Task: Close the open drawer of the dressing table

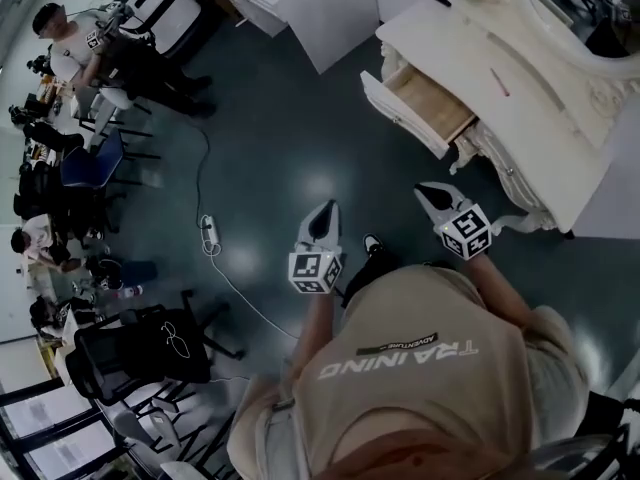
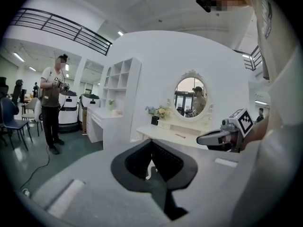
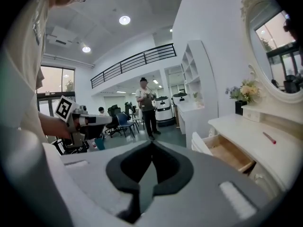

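One drawer (image 1: 432,101) hangs open in the bench (image 1: 540,128); two grippers, left gripper (image 1: 325,211) and right gripper (image 1: 429,191), hover short of it, jaws together

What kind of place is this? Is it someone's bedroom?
Probably not a bedroom. It looks like a big workshop or lab hall. The dressing table with its mirror stands on a bare floor, office chairs sit across the room, and a railed balcony runs high above.

A dark, glossy floor (image 1: 290,138) carries a white power strip (image 1: 210,234) and cable (image 1: 207,156). A blue chair (image 1: 88,164) stands far left. White shelves (image 2: 121,77) stand against a white wall, with round ceiling lights (image 3: 124,20) overhead.
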Motion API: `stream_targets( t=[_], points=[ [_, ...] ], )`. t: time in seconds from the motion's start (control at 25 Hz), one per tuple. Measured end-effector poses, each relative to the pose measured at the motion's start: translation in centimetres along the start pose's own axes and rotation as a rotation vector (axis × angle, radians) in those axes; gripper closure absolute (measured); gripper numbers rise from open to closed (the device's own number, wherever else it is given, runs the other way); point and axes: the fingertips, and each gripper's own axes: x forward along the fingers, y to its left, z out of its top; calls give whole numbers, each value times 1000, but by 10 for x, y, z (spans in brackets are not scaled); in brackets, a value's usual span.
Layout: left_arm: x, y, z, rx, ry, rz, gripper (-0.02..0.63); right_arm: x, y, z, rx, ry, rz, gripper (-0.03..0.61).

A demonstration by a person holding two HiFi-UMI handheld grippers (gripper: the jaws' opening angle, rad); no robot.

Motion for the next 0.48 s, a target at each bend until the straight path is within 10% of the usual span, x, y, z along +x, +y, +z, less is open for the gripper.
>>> stream_targets(
  t=[0.48],
  points=[
    [125,109,15,9,64,-195,607,85,-71,30,121,-4,-258,581]
  ],
)
